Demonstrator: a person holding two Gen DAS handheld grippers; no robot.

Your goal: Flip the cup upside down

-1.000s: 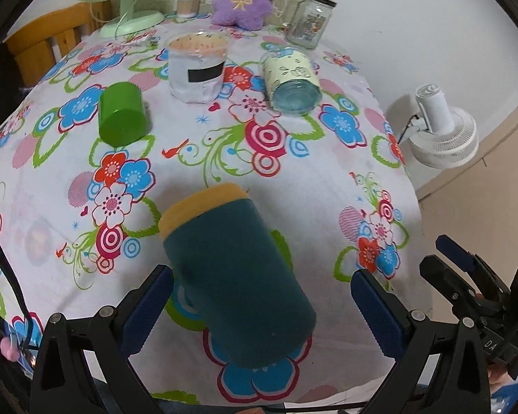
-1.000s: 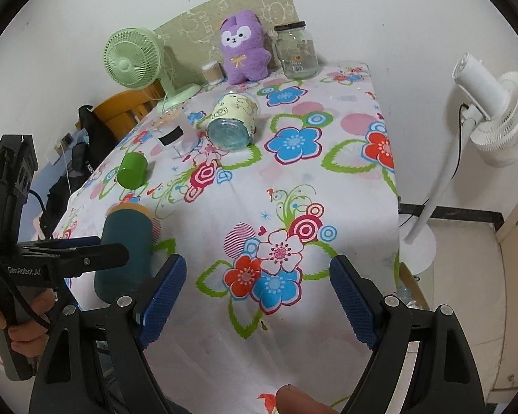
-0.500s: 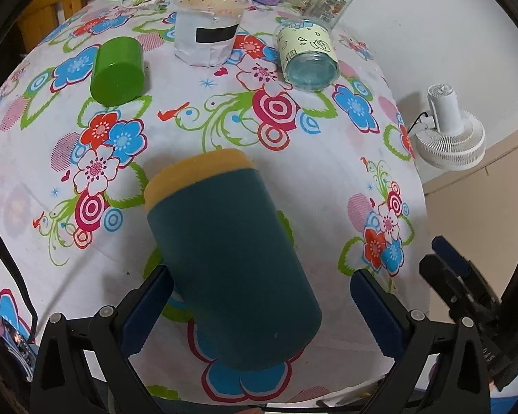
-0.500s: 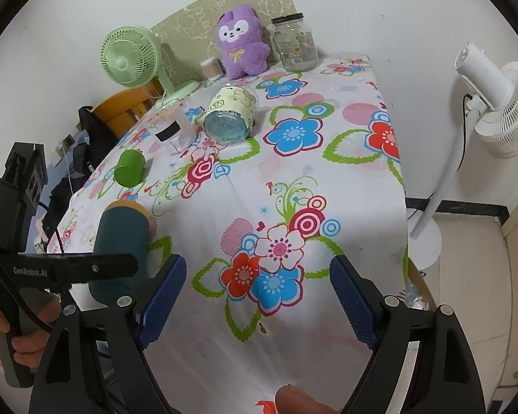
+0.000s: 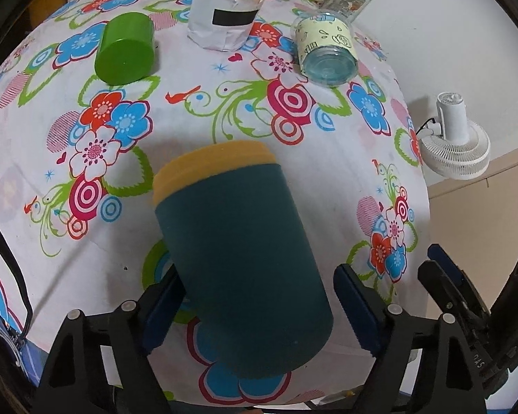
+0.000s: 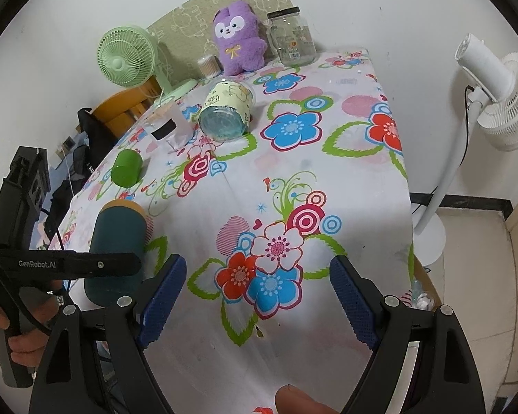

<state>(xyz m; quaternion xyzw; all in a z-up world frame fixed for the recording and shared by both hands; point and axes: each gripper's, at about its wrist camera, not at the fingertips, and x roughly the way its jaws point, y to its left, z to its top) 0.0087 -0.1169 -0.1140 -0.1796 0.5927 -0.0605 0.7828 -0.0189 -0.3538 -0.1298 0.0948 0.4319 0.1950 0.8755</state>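
A dark teal cup [image 5: 241,262] with a yellow rim stands near the front edge of the flowered tablecloth. It also shows at the left of the right wrist view [image 6: 115,245]. My left gripper [image 5: 259,310] is open, and its blue pads stand on either side of the cup's lower body without touching it. My right gripper [image 6: 255,307] is open and empty above the cloth, to the right of the cup.
A green cup [image 5: 126,51], a clear cup with a black label [image 5: 226,17] and a tipped glass cup with a yellow band [image 5: 326,50] stand farther back. A glass jar [image 6: 291,38], a purple plush [image 6: 238,39] and a green fan [image 6: 124,57] line the wall. A white fan [image 6: 497,86] stands right of the table.
My left gripper has moved forward and lower, so the teal cup sits deeper between its open fingers. My right gripper has barely moved.
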